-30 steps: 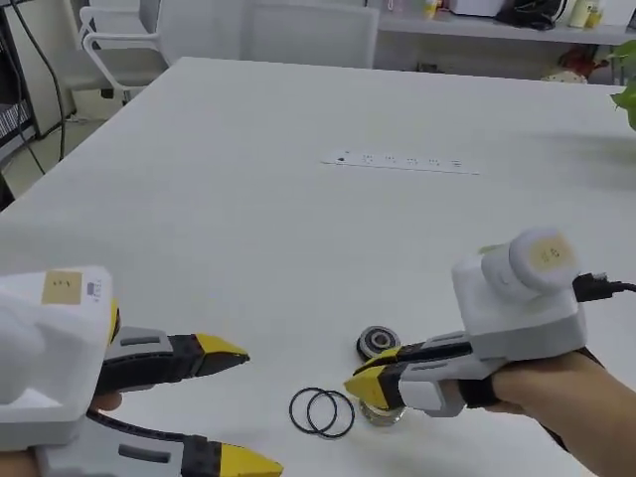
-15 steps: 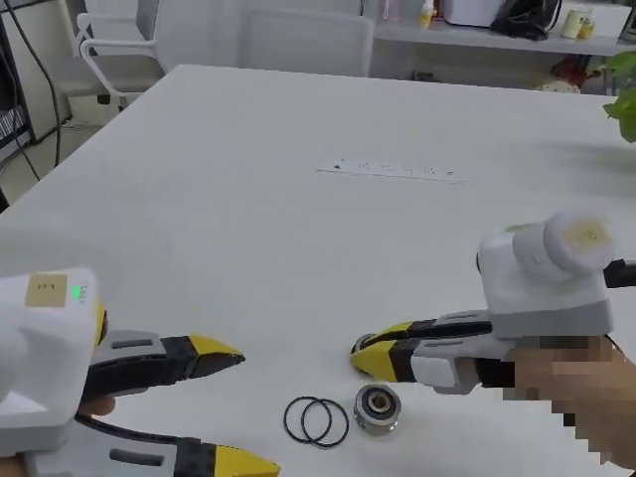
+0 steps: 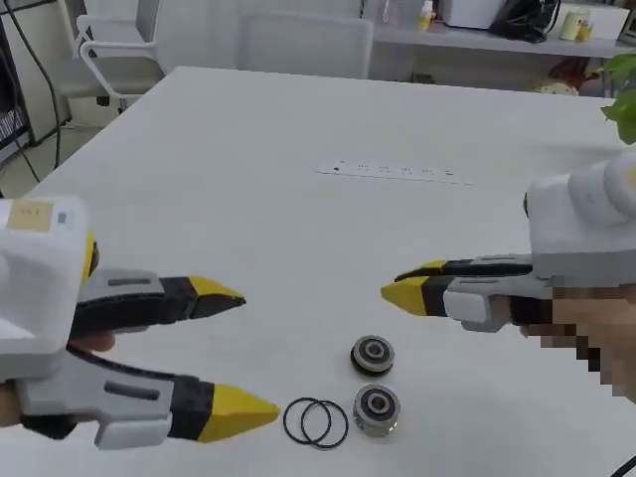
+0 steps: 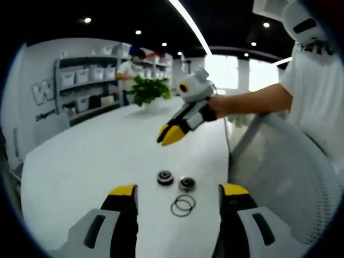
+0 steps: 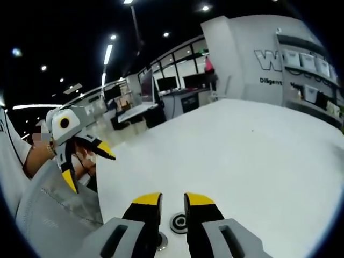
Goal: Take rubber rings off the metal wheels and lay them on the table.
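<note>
Two small metal wheels lie on the white table (image 3: 248, 179). The farther wheel (image 3: 373, 354) has a dark rim; the nearer wheel (image 3: 377, 406) shows a bare silvery side. Two thin black rubber rings (image 3: 316, 421) lie overlapping just left of the nearer wheel. My left gripper (image 3: 238, 353) hovers open left of them, nothing between its fingers. Above and right of the wheels my right gripper (image 3: 396, 291) hangs shut and empty. The left gripper view has wheels (image 4: 165, 178) (image 4: 186, 184), rings (image 4: 184, 205) and right gripper (image 4: 171, 134). One wheel (image 5: 179, 222) shows below the right jaws.
A flush power strip (image 3: 393, 169) sits in the table's middle. White chairs (image 3: 298, 35) stand at the far end, with shelves behind them. A green plant (image 3: 621, 99) is at the right edge. A person's white sleeve (image 4: 312, 91) is at the right of the left gripper view.
My right gripper has risen off the nearer wheel and drawn back to the right, uncovering both wheels. The left gripper has lifted a little. The rings have not moved.
</note>
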